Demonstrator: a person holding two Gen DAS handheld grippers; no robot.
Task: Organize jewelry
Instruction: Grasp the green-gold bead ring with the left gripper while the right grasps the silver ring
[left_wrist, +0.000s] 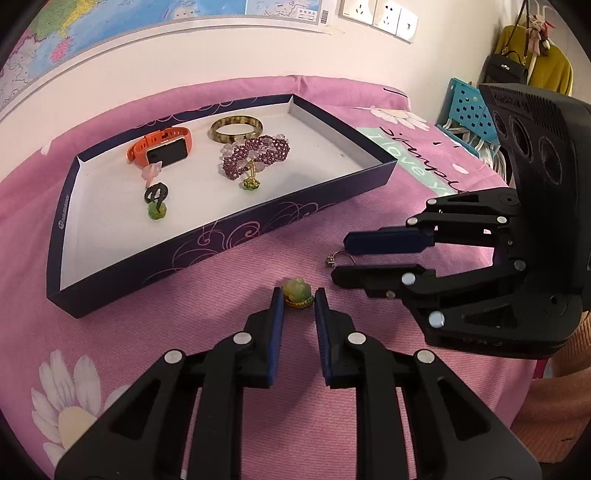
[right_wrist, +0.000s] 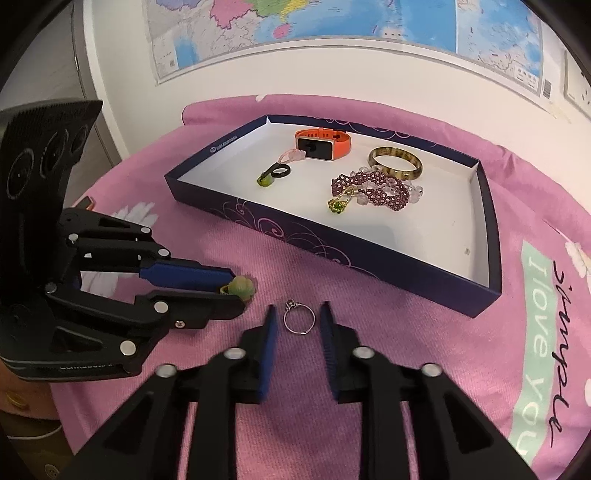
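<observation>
Blue-padded fingers of the left gripper (left_wrist: 298, 295) sit closest, drawn in narrow around a green charm (left_wrist: 295, 290) that rests on the pink bedspread (left_wrist: 221, 332) near its front edge; the pads appear to press both sides of it. Just to the right, the right gripper (right_wrist: 298, 314) is equally narrow around a thin silver ring (right_wrist: 299, 322), whose band seems caught between the pads, though the contact is hard to confirm. Both pieces lie just in front of the near wall of the dark blue box tray (left_wrist: 229, 236). To lift well, each grip should probably stay light and square so the small pieces do not twist out, and each should rise straight up before travelling. That near wall is the edge to clear. Inside, from left to right, the orange smartwatch (left_wrist: 166, 151) and black ring pendant (left_wrist: 157, 195) fill the left half, and the mottled bangle (left_wrist: 236, 127) and purple beaded bracelet (left_wrist: 258, 153) crowd the middle. Bare white floor remains along the front wall and in the right corner, likely the safest landing. The two grippers are close together, so moving one at a time seems wise.
</observation>
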